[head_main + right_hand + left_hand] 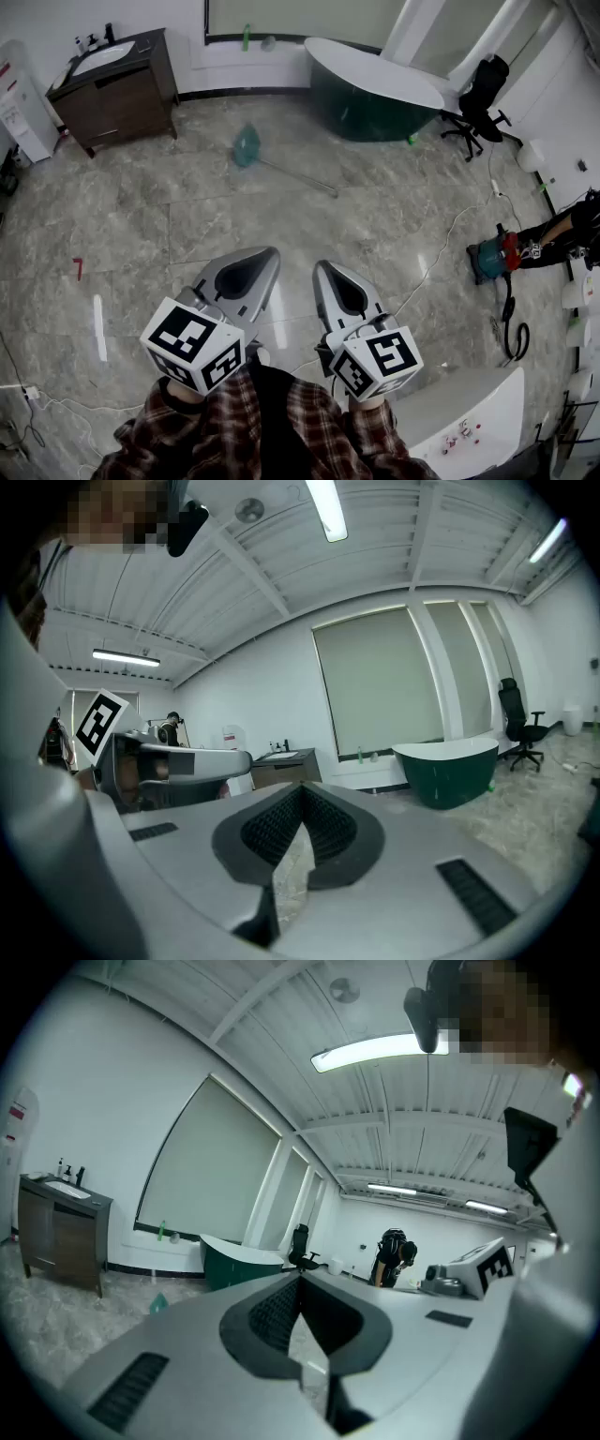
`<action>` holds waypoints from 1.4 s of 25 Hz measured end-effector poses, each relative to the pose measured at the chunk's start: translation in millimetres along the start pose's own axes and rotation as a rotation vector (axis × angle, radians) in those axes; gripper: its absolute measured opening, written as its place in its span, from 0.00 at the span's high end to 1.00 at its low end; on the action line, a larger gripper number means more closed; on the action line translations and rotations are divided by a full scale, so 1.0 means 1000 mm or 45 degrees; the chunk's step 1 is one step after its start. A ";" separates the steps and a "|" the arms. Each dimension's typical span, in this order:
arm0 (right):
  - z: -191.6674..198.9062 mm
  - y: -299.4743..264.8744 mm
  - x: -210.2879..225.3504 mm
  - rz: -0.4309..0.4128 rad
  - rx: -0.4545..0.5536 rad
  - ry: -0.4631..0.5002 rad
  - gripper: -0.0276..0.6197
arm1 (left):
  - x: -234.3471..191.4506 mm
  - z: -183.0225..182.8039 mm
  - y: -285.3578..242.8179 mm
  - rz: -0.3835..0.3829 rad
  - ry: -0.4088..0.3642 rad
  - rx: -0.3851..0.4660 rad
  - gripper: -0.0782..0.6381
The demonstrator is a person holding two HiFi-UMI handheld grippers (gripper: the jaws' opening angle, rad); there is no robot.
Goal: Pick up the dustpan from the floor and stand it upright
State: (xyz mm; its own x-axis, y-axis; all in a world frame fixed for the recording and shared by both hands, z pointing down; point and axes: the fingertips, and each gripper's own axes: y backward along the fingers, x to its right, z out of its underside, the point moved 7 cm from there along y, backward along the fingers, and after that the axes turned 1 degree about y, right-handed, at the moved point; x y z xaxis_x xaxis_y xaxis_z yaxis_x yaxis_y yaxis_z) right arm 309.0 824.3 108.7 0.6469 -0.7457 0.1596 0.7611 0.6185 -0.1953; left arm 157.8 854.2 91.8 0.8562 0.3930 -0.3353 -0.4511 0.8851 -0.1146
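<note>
The teal dustpan (247,147) is seen lying flat on the floor (141,225), toward its far edge and near the green bathtub (375,103). The left tongs (266,254) and the right tongs (324,268) are both clenched on nothing. The 2 are held side by side, well apart from the dustpan.

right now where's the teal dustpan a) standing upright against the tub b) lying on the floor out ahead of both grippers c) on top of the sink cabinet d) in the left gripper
B: the dustpan lies flat on the floor with its long handle stretched out, well beyond the left gripper and the right gripper, both shut and empty.
</note>
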 end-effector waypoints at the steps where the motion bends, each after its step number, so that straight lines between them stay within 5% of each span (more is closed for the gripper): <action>1: 0.002 -0.001 0.003 0.001 -0.006 -0.005 0.94 | -0.001 0.000 -0.002 -0.004 0.001 0.001 0.88; 11: 0.006 -0.057 0.030 0.001 -0.068 -0.029 0.94 | -0.049 0.001 -0.039 -0.019 0.047 -0.038 0.88; 26: -0.053 -0.247 0.066 0.062 -0.057 0.005 0.94 | -0.221 -0.083 -0.120 0.027 0.042 -0.008 0.88; 35: -0.056 -0.317 0.065 0.088 -0.094 0.001 0.94 | -0.288 -0.099 -0.144 0.053 0.048 -0.051 0.88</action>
State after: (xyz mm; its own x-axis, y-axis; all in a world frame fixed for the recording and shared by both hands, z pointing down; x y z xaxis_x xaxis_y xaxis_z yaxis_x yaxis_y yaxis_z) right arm 107.3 566.3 126.8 0.6980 -0.7017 0.1427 0.7089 0.6488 -0.2767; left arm -49.1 589.3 112.7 0.8267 0.4192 -0.3753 -0.4967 0.8570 -0.1369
